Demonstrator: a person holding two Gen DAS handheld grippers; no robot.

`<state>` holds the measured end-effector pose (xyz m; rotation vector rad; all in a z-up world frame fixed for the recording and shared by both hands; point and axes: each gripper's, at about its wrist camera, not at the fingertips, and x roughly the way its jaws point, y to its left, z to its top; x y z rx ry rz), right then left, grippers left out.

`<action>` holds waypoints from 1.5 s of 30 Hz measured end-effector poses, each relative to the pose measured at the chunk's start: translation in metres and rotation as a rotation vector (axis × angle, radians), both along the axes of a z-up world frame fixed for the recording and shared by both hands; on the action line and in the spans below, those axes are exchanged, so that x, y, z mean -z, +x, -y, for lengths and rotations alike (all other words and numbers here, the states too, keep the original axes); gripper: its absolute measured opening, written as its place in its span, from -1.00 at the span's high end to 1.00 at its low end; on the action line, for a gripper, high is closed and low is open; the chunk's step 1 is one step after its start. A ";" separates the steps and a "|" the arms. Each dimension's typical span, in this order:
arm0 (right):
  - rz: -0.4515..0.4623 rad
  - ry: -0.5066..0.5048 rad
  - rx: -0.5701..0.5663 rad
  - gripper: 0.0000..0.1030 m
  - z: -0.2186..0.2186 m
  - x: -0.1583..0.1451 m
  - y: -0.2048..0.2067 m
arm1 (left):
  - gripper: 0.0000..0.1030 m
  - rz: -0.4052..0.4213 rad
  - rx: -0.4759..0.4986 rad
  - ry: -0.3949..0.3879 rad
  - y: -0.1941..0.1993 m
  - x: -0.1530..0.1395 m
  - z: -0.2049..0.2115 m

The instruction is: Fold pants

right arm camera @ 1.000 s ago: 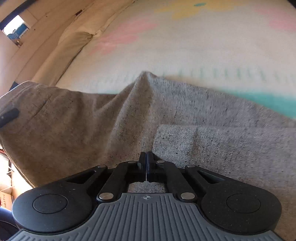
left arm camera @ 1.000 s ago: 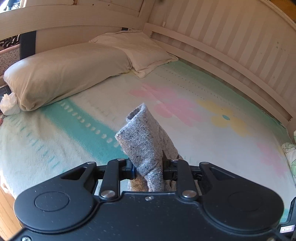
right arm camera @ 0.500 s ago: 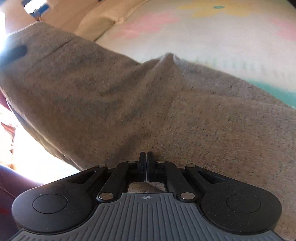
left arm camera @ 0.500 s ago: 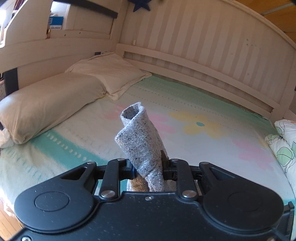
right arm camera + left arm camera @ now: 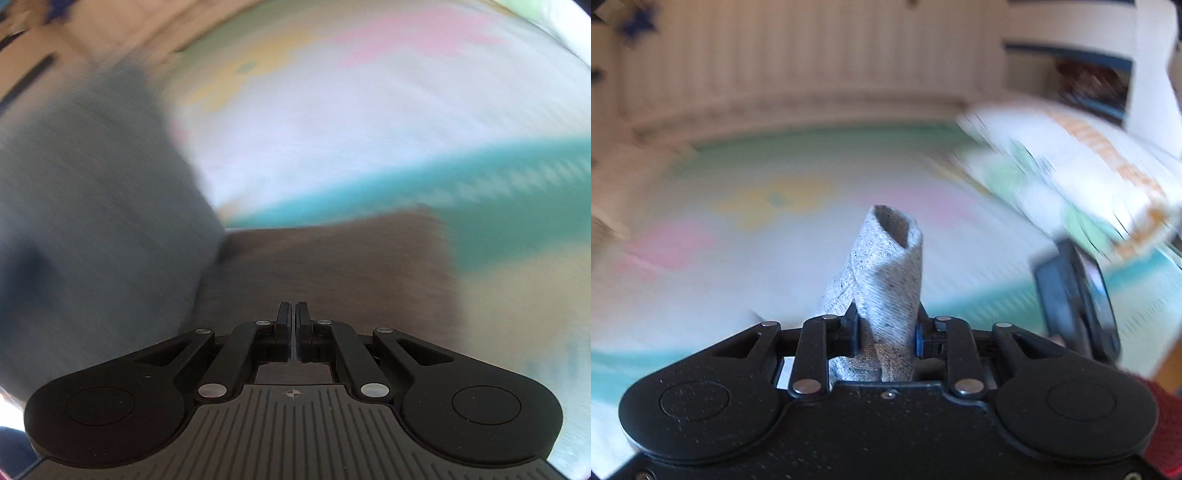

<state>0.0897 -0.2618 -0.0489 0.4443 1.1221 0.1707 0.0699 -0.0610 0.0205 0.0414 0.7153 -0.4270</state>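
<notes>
The scene was a bed [image 5: 746,280] with a pale sheet printed in pink, yellow and teal, backed by a cream slatted wall in the upper part of the left wrist frame; everything beyond the tools was smeared by motion blur. At the bottom centre of that frame the black left gripper [image 5: 886,328] pinched a rolled-up corner of the speckled grey knit pants [image 5: 886,273], the cloth standing up between its fingers like a short tube. In the right wrist view the black right gripper [image 5: 293,332] had its fingers pressed together low in the frame; grey cloth lay right behind them, so it probably held an edge, though the bite itself was hidden. Fabric filled the left half and centre there, lifted off the sheet. A white floral pillow [image 5: 1071,166] lay at upper right. To fold cleanly, both grips should stay firm, move level and together, keep the cloth taut, and lay it down flat before releasing.
</notes>
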 end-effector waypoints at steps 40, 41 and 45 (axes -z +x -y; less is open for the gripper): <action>0.081 -0.104 -0.043 0.39 0.022 -0.007 -0.014 | 0.11 -0.351 -0.260 0.135 0.056 0.096 -0.087; 0.094 -0.125 -0.052 0.57 0.019 -0.007 -0.015 | 0.10 -0.350 -0.261 0.136 0.055 0.093 -0.091; 0.207 -0.243 -0.097 0.90 0.006 -0.025 -0.025 | 0.09 -0.351 -0.279 0.114 0.055 0.087 -0.099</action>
